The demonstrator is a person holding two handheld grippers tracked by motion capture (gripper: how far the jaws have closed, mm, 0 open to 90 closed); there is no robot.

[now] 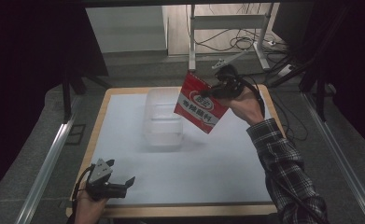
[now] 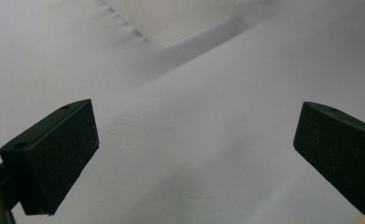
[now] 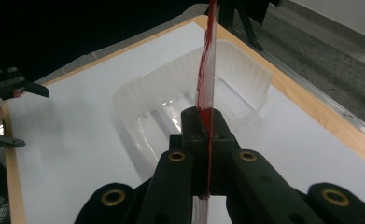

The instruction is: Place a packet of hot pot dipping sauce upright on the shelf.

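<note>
A red and white packet (image 1: 200, 102) hangs in the air over the table's far right part, beside a clear plastic tub (image 1: 163, 116). My right gripper (image 1: 217, 91) is shut on the packet's right edge. In the right gripper view the packet (image 3: 206, 70) shows edge-on, pinched between the two black jaws, with the tub (image 3: 189, 107) lying below and beyond it. My left gripper (image 1: 126, 185) rests at the table's near left corner, open, nothing between its jaws. In the left gripper view its pads (image 2: 54, 158) stand wide apart over the white table top.
The white table top (image 1: 217, 163) has a wooden rim (image 1: 180, 211). The tub's edge (image 2: 171, 23) shows at the top of the left gripper view. Behind the table stand a metal frame (image 1: 227, 28) and cables on the floor. Metal rails (image 1: 45, 163) run along both sides.
</note>
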